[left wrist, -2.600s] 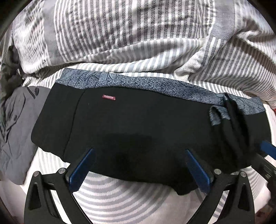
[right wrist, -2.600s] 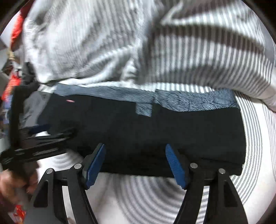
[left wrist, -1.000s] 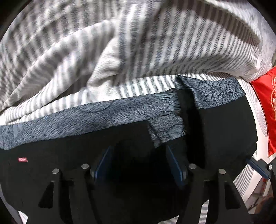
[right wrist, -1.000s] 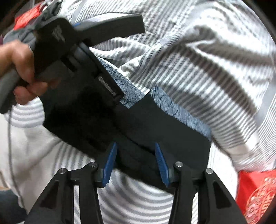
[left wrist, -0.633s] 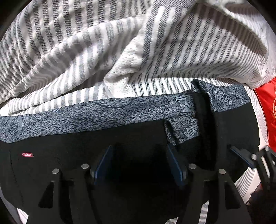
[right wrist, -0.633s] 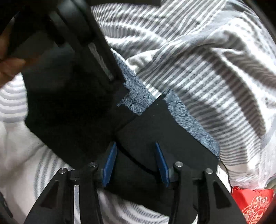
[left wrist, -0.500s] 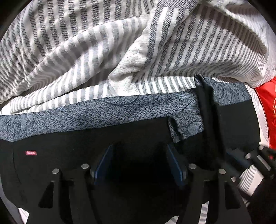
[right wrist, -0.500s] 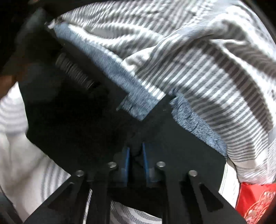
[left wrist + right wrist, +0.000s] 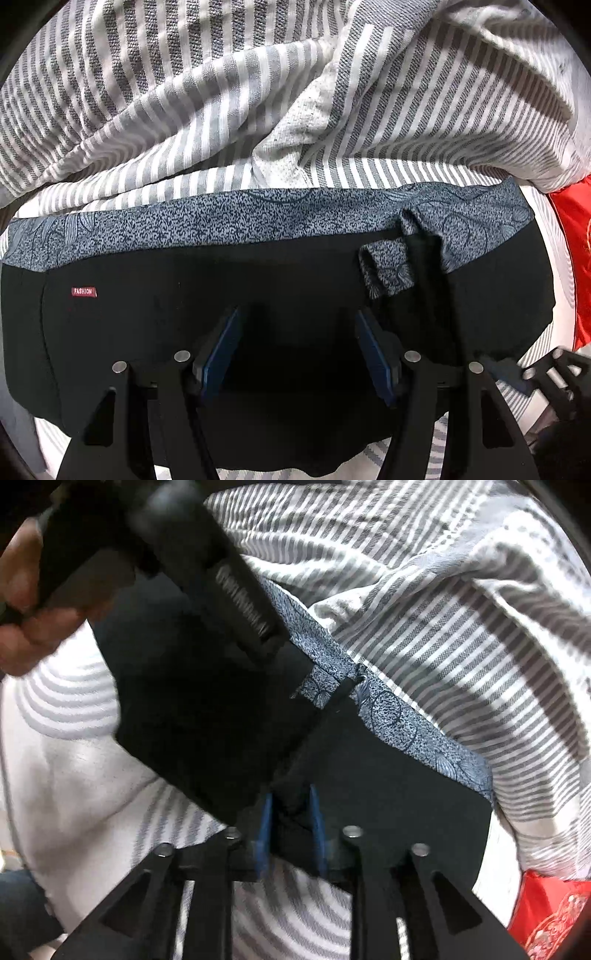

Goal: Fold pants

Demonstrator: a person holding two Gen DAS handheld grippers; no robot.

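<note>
The black pants (image 9: pixel 184 295) with a blue-grey patterned band (image 9: pixel 221 225) and a small red label (image 9: pixel 84 291) lie folded across the striped bed. My left gripper (image 9: pixel 297 332) is open, its blue pads resting over the black cloth near its front edge. In the right wrist view my right gripper (image 9: pixel 290 812) is shut on a raised fold of the pants (image 9: pixel 388 782) at their near edge. The left gripper's black body (image 9: pixel 207 572) and the hand holding it show at the upper left there.
A bunched grey-and-white striped blanket (image 9: pixel 295 110) lies right behind the pants. A red cloth (image 9: pixel 576 258) sits at the right edge, also seen in the right wrist view (image 9: pixel 546 915). The striped sheet (image 9: pixel 74 720) spreads to the left.
My right gripper has closed from open onto a fold at the pants' near edge. The left gripper has stayed over the pants with its jaws open.
</note>
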